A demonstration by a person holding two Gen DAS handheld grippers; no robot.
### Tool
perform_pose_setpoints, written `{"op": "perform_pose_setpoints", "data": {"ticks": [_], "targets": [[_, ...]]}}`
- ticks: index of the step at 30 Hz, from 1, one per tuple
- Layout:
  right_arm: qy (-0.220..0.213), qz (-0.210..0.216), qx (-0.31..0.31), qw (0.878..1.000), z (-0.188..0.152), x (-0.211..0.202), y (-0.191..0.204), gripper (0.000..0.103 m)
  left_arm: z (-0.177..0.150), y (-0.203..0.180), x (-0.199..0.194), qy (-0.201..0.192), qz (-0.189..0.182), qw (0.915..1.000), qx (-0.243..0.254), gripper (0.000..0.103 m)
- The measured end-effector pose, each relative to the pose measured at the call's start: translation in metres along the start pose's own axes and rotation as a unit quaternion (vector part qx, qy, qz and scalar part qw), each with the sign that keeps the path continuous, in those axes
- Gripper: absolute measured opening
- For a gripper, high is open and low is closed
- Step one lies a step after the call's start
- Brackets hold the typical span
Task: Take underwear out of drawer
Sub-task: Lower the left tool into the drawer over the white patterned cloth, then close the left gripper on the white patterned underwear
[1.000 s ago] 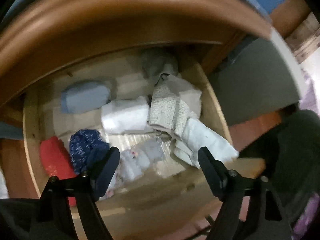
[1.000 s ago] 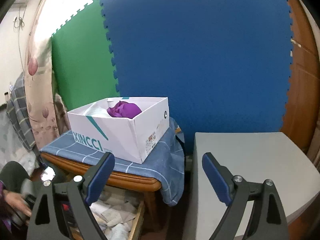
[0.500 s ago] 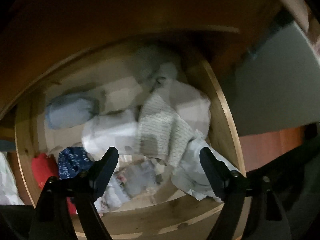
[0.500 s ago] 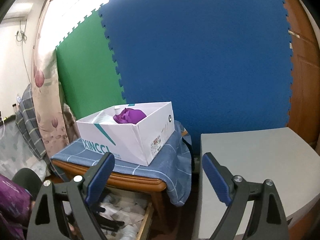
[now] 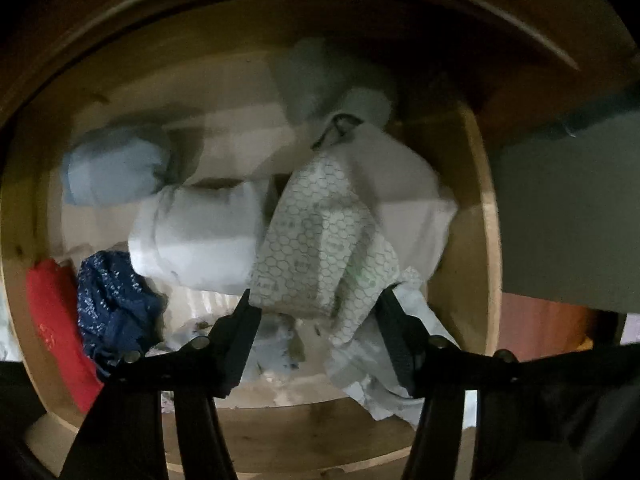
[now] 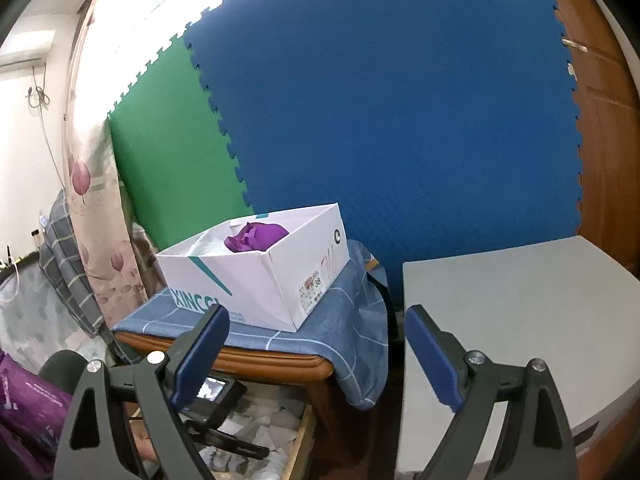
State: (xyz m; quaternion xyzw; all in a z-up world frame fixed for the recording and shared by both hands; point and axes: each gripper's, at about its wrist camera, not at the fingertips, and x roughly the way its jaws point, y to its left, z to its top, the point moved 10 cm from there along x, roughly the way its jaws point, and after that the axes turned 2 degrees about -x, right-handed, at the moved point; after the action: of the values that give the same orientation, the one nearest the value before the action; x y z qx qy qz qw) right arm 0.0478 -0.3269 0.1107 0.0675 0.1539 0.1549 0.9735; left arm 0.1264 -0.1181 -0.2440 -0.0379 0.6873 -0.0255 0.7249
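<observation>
The open wooden drawer (image 5: 486,216) holds folded underwear: a red piece (image 5: 56,320), a navy piece (image 5: 116,300) and white rolls (image 5: 200,240). On the cloth-covered desk (image 6: 280,356) stands a white shoebox (image 6: 256,276).

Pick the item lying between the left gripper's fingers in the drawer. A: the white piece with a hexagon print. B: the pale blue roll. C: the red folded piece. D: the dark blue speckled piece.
A: the white piece with a hexagon print hangs between the closing jaws of the left gripper, while the others lie off to its left.
</observation>
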Motion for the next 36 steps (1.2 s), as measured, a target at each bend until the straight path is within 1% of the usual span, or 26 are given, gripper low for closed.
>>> {"op": "perform_pose_setpoints", "data": {"ticks": [1, 2, 3, 4, 5, 6, 8, 9, 12, 17, 21, 22, 25, 28, 30, 32, 33, 34, 35, 36], "targets": [[0.001, 0.001, 0.004, 1.0, -0.001, 0.0, -0.001, 0.091, 0.002, -0.001, -0.001, -0.002, 0.004, 1.0, 0.0, 0.055], [0.002, 0.002, 0.006, 1.0, -0.001, 0.001, -0.002, 0.091, 0.004, -0.002, -0.002, -0.006, 0.008, 0.9999, 0.003, 0.051], [0.002, 0.002, 0.008, 1.0, -0.001, 0.001, -0.003, 0.091, 0.007, -0.003, -0.002, -0.012, 0.014, 0.9998, 0.009, 0.042], [0.002, 0.003, 0.009, 1.0, -0.001, 0.001, -0.003, 0.091, 0.011, -0.005, -0.005, -0.02, 0.019, 0.9995, 0.013, 0.036], [0.001, 0.004, 0.009, 1.0, -0.001, 0.0, -0.003, 0.091, 0.015, -0.006, -0.006, -0.022, 0.018, 0.9995, 0.012, 0.021], [0.001, 0.003, 0.01, 1.0, -0.002, -0.001, -0.004, 0.091, 0.014, -0.005, -0.006, -0.02, 0.016, 0.9996, 0.006, 0.015], [0.001, 0.003, 0.01, 1.0, -0.002, -0.001, -0.004, 0.091, 0.017, -0.008, -0.011, -0.025, 0.008, 0.9997, -0.004, 0.012], [0.001, 0.003, 0.011, 1.0, -0.002, -0.001, -0.005, 0.091, 0.017, -0.007, -0.016, -0.036, 0.005, 0.9993, -0.007, 0.011], [0.004, 0.0, 0.016, 1.0, -0.003, 0.0, -0.008, 0.091, 0.007, -0.001, -0.029, -0.062, 0.012, 0.998, 0.008, 0.01], [0.011, -0.003, 0.024, 1.0, -0.005, 0.003, -0.01, 0.091, -0.017, -0.002, -0.054, -0.08, -0.015, 0.9962, 0.031, 0.01], [0.016, -0.005, 0.02, 1.0, -0.006, 0.006, -0.008, 0.091, -0.029, 0.008, -0.083, -0.099, -0.038, 0.9939, 0.029, 0.01], [0.018, -0.007, 0.017, 1.0, -0.006, 0.007, -0.007, 0.091, -0.031, 0.012, -0.09, -0.104, -0.041, 0.9933, 0.029, 0.009], [0.022, -0.008, 0.01, 1.0, -0.007, 0.009, -0.003, 0.091, -0.038, 0.013, -0.113, -0.12, -0.048, 0.9911, 0.033, 0.002], [0.026, -0.01, 0.008, 1.0, -0.008, 0.012, -0.002, 0.091, -0.043, 0.014, -0.135, -0.141, -0.047, 0.9878, 0.045, 0.002], [0.028, -0.01, 0.006, 1.0, -0.008, 0.013, -0.001, 0.091, -0.043, 0.018, -0.14, -0.146, -0.047, 0.9871, 0.046, 0.002], [0.029, -0.01, 0.004, 1.0, -0.008, 0.014, 0.001, 0.091, -0.049, 0.013, -0.129, -0.121, -0.065, 0.9892, 0.051, 0.002], [0.03, -0.01, 0.002, 0.999, -0.008, 0.015, 0.002, 0.091, -0.05, 0.02, -0.118, -0.114, -0.08, 0.9889, 0.05, 0.004], [0.031, -0.01, 0.0, 0.999, -0.009, 0.015, 0.002, 0.091, -0.047, 0.02, -0.117, -0.121, -0.078, 0.9883, 0.05, 0.004], [0.032, -0.01, -0.002, 0.999, -0.009, 0.015, 0.004, 0.091, -0.043, 0.022, -0.11, -0.122, -0.071, 0.9885, 0.052, 0.009], [0.034, -0.009, -0.004, 0.999, -0.009, 0.016, 0.005, 0.091, -0.04, 0.024, -0.102, -0.11, -0.039, 0.9914, 0.059, 0.033]]}}
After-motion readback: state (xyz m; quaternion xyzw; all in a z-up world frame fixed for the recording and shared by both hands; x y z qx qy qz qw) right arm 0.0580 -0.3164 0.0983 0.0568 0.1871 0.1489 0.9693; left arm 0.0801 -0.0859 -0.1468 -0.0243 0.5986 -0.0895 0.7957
